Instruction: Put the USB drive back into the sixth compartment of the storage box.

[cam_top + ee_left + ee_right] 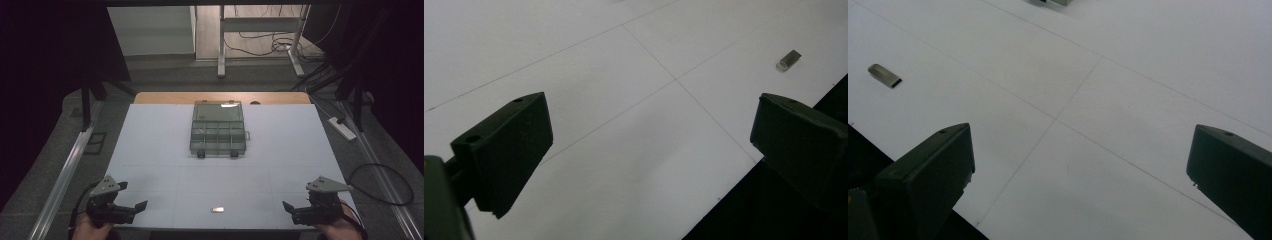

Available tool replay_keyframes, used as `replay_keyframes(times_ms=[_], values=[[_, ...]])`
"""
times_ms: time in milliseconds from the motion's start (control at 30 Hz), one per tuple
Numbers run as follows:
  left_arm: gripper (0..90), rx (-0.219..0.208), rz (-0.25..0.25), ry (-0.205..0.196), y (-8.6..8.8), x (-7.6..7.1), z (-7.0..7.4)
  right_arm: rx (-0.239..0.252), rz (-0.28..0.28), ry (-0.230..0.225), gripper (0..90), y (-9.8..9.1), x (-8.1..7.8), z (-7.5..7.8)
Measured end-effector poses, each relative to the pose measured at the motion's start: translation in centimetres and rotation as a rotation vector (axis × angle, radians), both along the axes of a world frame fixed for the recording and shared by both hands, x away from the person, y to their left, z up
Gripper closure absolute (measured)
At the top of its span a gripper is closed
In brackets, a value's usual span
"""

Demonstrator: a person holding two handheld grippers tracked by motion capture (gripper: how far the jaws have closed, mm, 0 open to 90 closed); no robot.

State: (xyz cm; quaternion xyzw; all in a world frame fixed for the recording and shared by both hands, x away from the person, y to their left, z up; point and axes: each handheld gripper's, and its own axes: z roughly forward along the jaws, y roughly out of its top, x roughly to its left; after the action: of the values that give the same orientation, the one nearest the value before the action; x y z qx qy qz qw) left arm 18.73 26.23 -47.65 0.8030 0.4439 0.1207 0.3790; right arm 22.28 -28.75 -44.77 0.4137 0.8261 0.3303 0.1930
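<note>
Dark surroundings swallowed both upper corners of the high view; only a strip of floor with desk legs and loose cables at top centre was readable. White table (pixel 150 150), matte, scored by thin seam lines into panels, took up the middle of the frame, its near edge cut by the bottom border.

Clear plastic organizer box (pixel 218 128) sat upper centre on the table, lid raised, shallow compartments divided by thin walls; contents too dim to make out. Two dark latches along its near side.

Left gripper (pixel 131 208), lower left, black with a grey three-cornered plate on top, jaws spread wide and holding nothing; the hand beneath was mostly cut off. Right gripper (pixel 295 211), lower right, likewise spread and empty, hand partly out of frame.

Small metal piece (pixel 217 209), oblong and pale with a dull sheen, lay flat at bottom centre between the grippers, well apart from both; its exact kind was unclear.
</note>
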Motion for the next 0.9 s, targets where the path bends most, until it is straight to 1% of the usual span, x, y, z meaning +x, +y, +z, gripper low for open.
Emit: replay_keyframes(times_ms=[67, 133, 200, 433, 667, 733, 767, 900], values=[[3.5, -0.001, 0.001, 0.0, 0.0, 0.0, 0.0, 0.004, 0.004, -0.002, 0.0, 0.0, 0.0, 0.0], [3.6, -0.001, 0.0, 0.001, 0.0, 0.0, 0.0, 0.022, 0.013, -0.009, 0.0, 0.2, 0.2, 0.1], [3.6, 0.0, -0.002, -0.001, 0.0, 0.0, 0.0, 0.03, 0.02, -0.013, 0.0, 0.3, 0.3, 0.1], [3.7, 0.0, -0.002, 0.001, 0.0, 0.0, 0.0, 0.039, 0.044, -0.019, 0.0, 0.7, 0.6, 0.0], [3.8, 0.0, -0.001, 0.001, 0.0, 0.0, 0.0, 0.047, 0.078, -0.003, 0.0, 1.5, 1.1, -0.1], [3.8, -0.001, 0.0, 0.001, 0.0, 0.0, 0.0, 0.046, 0.089, 0.001, 0.0, 1.9, 1.2, -0.2], [3.8, -0.002, 0.0, 0.001, 0.0, 0.0, 0.0, 0.047, 0.107, 0.006, 0.0, 2.4, 1.3, -0.3], [3.8, -0.001, -0.003, 0.002, -0.1, 0.0, 0.0, 0.048, 0.126, 0.016, 0.0, 2.9, 1.4, -0.4]])
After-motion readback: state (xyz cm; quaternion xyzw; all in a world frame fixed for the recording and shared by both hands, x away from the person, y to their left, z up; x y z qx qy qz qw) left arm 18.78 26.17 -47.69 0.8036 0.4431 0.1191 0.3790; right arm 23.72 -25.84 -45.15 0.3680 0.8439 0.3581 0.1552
